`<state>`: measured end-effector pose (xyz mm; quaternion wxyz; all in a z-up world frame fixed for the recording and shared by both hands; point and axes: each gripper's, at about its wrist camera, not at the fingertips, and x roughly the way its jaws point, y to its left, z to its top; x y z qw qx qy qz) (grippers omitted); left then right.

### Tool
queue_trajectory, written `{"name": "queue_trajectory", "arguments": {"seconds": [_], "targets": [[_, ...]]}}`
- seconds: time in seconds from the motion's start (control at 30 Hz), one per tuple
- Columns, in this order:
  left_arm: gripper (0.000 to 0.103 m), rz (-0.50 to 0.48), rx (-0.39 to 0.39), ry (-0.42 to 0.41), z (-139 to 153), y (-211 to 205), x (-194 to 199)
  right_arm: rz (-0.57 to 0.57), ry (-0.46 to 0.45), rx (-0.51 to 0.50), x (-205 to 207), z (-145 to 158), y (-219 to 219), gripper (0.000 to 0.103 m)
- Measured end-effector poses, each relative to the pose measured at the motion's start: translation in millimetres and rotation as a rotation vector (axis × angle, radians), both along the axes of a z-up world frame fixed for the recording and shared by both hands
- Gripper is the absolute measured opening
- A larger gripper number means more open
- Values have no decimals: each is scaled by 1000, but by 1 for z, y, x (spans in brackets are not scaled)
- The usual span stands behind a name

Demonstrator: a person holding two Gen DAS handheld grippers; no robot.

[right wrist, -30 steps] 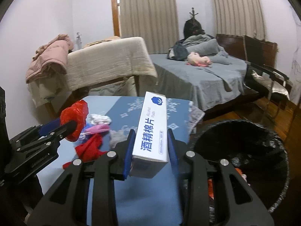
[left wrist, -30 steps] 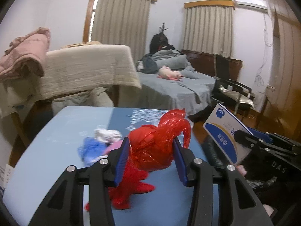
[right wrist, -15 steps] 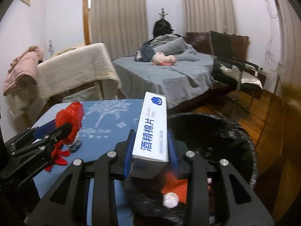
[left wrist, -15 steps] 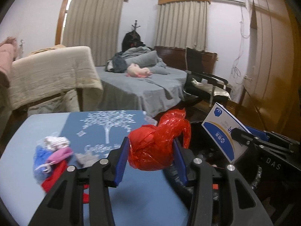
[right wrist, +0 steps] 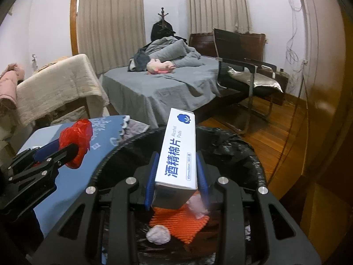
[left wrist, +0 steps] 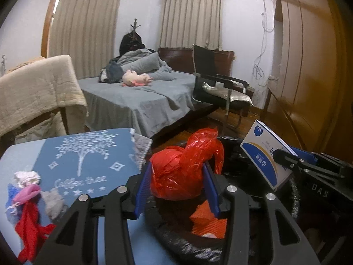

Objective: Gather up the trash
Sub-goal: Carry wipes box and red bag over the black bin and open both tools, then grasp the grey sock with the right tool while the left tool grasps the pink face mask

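Right wrist: we had the right gripper (right wrist: 177, 183) fingers clamping the box (right wrist: 177, 154) over the bin (right wrist: 253, 154); left gripper (left wrist: 176, 190) gripping the red bag (left wrist: 179, 172) at the bin's rim, both poised for dropping.

A crumpled red plastic bag (left wrist: 181, 174) and a white-and-blue alcohol pad box (right wrist: 178, 152), tilted up toward 12 o'clock, hang above the black-lined bin (right wrist: 233, 145).
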<state>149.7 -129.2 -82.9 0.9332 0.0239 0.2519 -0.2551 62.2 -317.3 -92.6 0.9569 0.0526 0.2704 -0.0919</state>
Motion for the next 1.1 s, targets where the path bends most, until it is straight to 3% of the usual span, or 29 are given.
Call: {"name": "queue_trajectory", "arguments": {"seconds": [0.13,0.2,0.27,0.4,0.47,0.57,0.83,1.1], "targets": [[46,-37,-5,13,-4,-18,7,-25,3,2,-1,-6,-12,33],[52,-76,-14,28,-6,-28,12,-41,5,-8,0,-7,-17,34],[64,-102,-23,42,-8,-33,16,-61,4,-25,0,-7,-22,46],[78,-101,-37,47,-6,-30,17,-86,-17,-39,-8,-6,-26,64],[83,-81,-53,42,-4,-20,16,-103,-32,-49,-12,-4,-27,84],[85,-54,-63,34,3,-3,17,-105,-51,-45,-15,-1,-25,91],[88,74,-18,-27,12,63,6,-66,-64,-44,-14,6,-5,96],[89,236,26,-37,7,139,-9,59,-52,-6,2,5,51,96]]}}
